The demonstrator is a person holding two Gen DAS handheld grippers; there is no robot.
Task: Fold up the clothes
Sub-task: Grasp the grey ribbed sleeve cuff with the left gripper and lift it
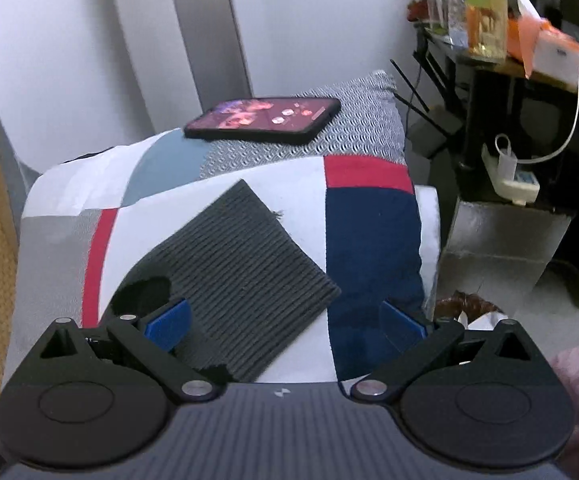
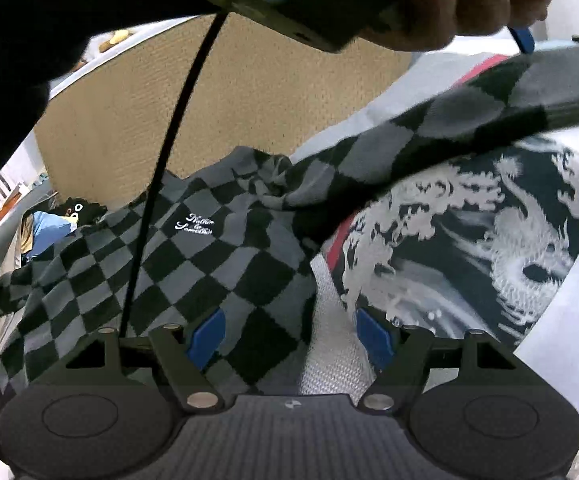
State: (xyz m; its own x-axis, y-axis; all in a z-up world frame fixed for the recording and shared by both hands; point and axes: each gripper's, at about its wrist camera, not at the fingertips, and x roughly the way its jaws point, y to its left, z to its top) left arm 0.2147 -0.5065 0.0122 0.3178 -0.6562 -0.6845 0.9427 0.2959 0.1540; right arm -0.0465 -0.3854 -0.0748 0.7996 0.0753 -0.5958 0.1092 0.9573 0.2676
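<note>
Checkered sweater (image 2: pixel 193 248): 2 hand-held grippers, left (image 1: pixel 285 324), right (image 2: pixel 289 336), both apart, empty; grip the edge squarely.

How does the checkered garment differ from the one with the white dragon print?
The checkered garment bears a grey and black check with small white lettering; the dragon-print garment has a large pale figure on black. The checkered one is rumpled, one part stretched upward and to the right, over the dragon-print one, which lies flat. Both rest on the same patterned bedding.
</note>
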